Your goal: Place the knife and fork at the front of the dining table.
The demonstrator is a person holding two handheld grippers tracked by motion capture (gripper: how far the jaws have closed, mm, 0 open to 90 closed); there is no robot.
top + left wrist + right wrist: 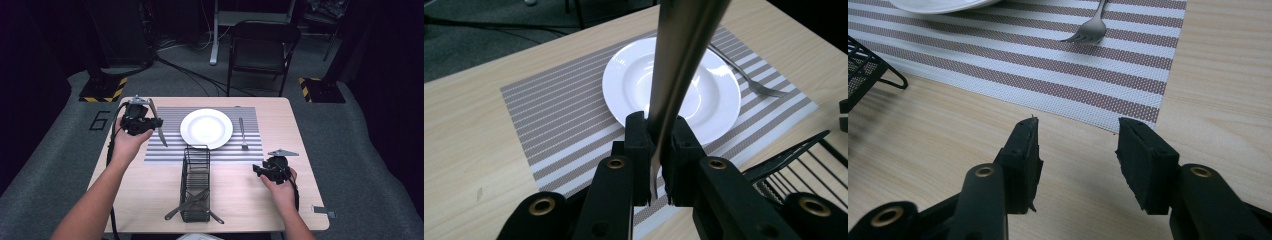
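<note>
Left gripper view: left tool (656, 165) clamped on knife (679, 65).

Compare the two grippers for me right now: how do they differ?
The left gripper has its jaws shut on a knife, while the right gripper stands open and holds nothing. The left is above the striped placemat beside the plate; the right is over bare table off the mat's corner. Both have black jaws.

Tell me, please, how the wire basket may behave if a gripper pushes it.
The wire basket looks light and open-meshed, so it would probably slide on the smooth table. Tall and narrow, it may tip under a high sideways push.
</note>
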